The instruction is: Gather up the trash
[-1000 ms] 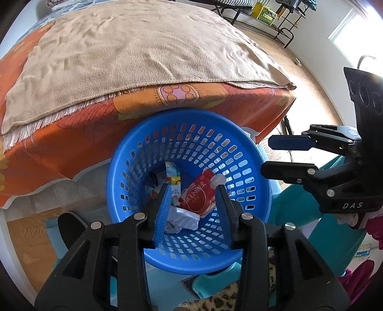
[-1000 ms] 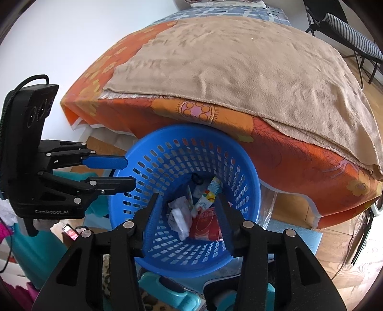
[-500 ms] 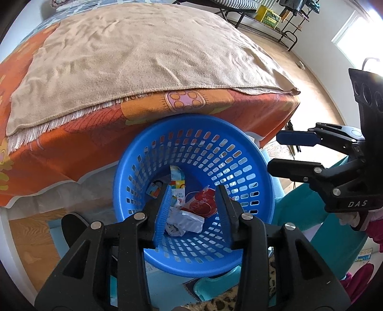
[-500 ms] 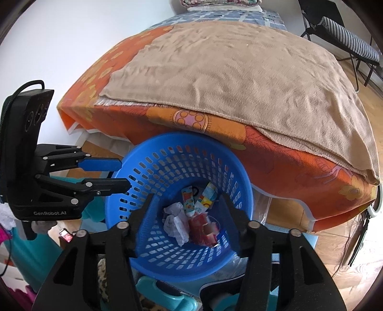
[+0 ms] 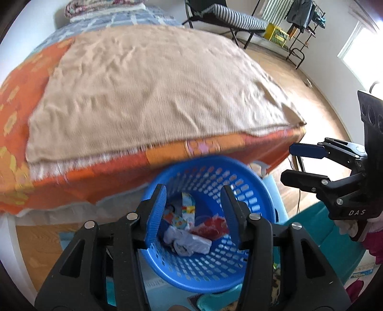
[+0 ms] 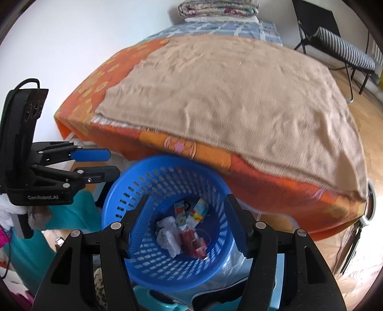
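Observation:
A blue perforated basket (image 5: 253, 260) (image 6: 134, 191) stands on the floor at the foot of the bed. Inside lie a red packet (image 5: 210, 226) (image 6: 192, 241), crumpled white plastic (image 5: 189, 242) (image 6: 167, 235) and colourful wrappers (image 5: 185, 213) (image 6: 191, 211). My left gripper (image 5: 192, 210) (image 6: 99, 163) is open and empty above the basket's near side. My right gripper (image 6: 188, 220) (image 5: 290, 163) is open and empty above the basket too, to the right of the left one.
The bed (image 5: 148, 91) (image 6: 227, 88) has an orange patterned sheet and a tan blanket and fills the far side. Folded bedding (image 6: 217, 8) lies at its head. A striped folding chair (image 5: 229, 21) and a rack (image 5: 301, 28) stand beyond. Teal items (image 6: 64, 215) lie on the floor by the basket.
Both grippers have lifted and tilted up away from the basket, so more of the bed shows. The right jaws have opened wider. The red packet has settled lower in the basket.

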`<state>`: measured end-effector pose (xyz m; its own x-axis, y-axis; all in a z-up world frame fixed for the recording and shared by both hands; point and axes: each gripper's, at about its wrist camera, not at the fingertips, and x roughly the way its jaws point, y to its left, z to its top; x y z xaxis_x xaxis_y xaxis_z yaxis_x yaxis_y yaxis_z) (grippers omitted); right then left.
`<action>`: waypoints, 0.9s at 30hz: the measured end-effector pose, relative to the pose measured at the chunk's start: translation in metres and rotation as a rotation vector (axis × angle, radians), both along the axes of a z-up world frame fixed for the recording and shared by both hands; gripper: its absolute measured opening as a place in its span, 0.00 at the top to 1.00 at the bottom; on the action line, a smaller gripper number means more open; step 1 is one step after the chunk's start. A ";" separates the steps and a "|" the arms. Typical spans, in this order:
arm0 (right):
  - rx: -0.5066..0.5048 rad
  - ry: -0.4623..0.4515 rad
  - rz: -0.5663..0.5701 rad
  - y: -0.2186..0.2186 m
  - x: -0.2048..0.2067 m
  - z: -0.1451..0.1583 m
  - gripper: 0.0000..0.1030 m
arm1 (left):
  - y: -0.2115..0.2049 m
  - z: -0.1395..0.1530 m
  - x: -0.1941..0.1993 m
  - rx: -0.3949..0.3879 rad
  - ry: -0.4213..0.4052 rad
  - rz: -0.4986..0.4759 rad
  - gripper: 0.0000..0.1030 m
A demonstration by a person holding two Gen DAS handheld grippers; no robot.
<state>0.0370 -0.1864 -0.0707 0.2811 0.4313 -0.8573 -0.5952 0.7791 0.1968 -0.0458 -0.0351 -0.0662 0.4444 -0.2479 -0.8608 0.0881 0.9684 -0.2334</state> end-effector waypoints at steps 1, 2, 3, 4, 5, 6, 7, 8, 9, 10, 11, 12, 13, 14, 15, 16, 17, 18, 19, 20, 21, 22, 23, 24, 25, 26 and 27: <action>0.005 -0.010 -0.002 -0.001 0.004 0.004 0.41 | 0.001 0.004 0.003 0.005 -0.009 0.003 0.53; 0.009 -0.019 -0.005 -0.001 0.008 0.008 0.41 | 0.003 0.010 0.006 0.009 -0.021 0.007 0.53; 0.013 -0.026 -0.006 -0.002 0.011 0.011 0.41 | 0.004 0.015 0.010 0.011 -0.031 0.010 0.53; 0.019 -0.039 -0.010 -0.003 0.015 0.017 0.41 | 0.005 0.021 0.014 0.011 -0.044 0.016 0.51; 0.022 -0.050 -0.014 -0.003 0.019 0.021 0.41 | 0.007 0.027 0.018 0.011 -0.056 0.023 0.49; 0.025 -0.062 -0.018 -0.004 0.022 0.025 0.41 | 0.008 0.034 0.022 0.012 -0.072 0.033 0.43; 0.030 -0.073 -0.022 -0.005 0.026 0.029 0.40 | 0.009 0.039 0.025 0.012 -0.087 0.040 0.41; 0.036 -0.083 -0.026 -0.005 0.031 0.034 0.40 | 0.011 0.045 0.028 0.011 -0.101 0.043 0.41; 0.041 -0.094 -0.031 -0.004 0.036 0.038 0.40 | 0.012 0.053 0.033 0.012 -0.119 0.045 0.41; 0.048 -0.108 -0.038 -0.005 0.041 0.043 0.40 | 0.012 0.057 0.036 0.013 -0.130 0.047 0.41; 0.056 -0.119 -0.045 -0.004 0.046 0.048 0.40 | 0.013 0.063 0.040 0.016 -0.143 0.049 0.41; 0.063 -0.128 -0.052 -0.005 0.051 0.051 0.40 | 0.013 0.071 0.046 0.022 -0.160 0.053 0.40; 0.075 -0.138 -0.061 -0.005 0.057 0.056 0.39 | 0.012 0.075 0.050 0.026 -0.170 0.056 0.37; 0.085 -0.145 -0.068 -0.005 0.062 0.059 0.36 | 0.013 0.081 0.054 0.031 -0.186 0.059 0.34; 0.097 -0.154 -0.076 -0.006 0.066 0.063 0.35 | 0.014 0.086 0.056 0.033 -0.202 0.064 0.30; 0.111 -0.165 -0.084 -0.006 0.071 0.067 0.33 | 0.014 0.090 0.059 0.035 -0.213 0.068 0.28; 0.118 -0.170 -0.087 -0.005 0.074 0.069 0.32 | 0.015 0.093 0.061 0.036 -0.224 0.072 0.28; 0.124 -0.175 -0.086 -0.003 0.077 0.071 0.32 | 0.017 0.098 0.065 0.035 -0.237 0.079 0.28; 0.126 -0.182 -0.081 -0.001 0.081 0.074 0.32 | 0.019 0.100 0.068 0.034 -0.242 0.083 0.28; 0.126 -0.189 -0.078 0.001 0.083 0.076 0.32 | 0.020 0.102 0.070 0.033 -0.245 0.086 0.28; 0.125 -0.199 -0.076 0.004 0.086 0.077 0.32 | 0.021 0.104 0.075 0.035 -0.248 0.089 0.28; 0.126 -0.205 -0.075 0.005 0.089 0.079 0.32 | 0.022 0.105 0.077 0.038 -0.251 0.089 0.28; 0.130 -0.210 -0.077 0.006 0.092 0.080 0.32 | 0.022 0.106 0.079 0.043 -0.254 0.089 0.28; 0.135 -0.214 -0.080 0.007 0.095 0.082 0.32 | 0.023 0.107 0.081 0.048 -0.259 0.091 0.27; 0.141 -0.216 -0.083 0.007 0.098 0.083 0.32 | 0.025 0.107 0.084 0.051 -0.269 0.095 0.27; 0.150 -0.219 -0.088 0.007 0.102 0.084 0.32 | 0.024 0.107 0.083 0.051 -0.273 0.099 0.27; 0.160 -0.221 -0.093 0.007 0.104 0.084 0.32 | 0.025 0.106 0.084 0.050 -0.277 0.105 0.25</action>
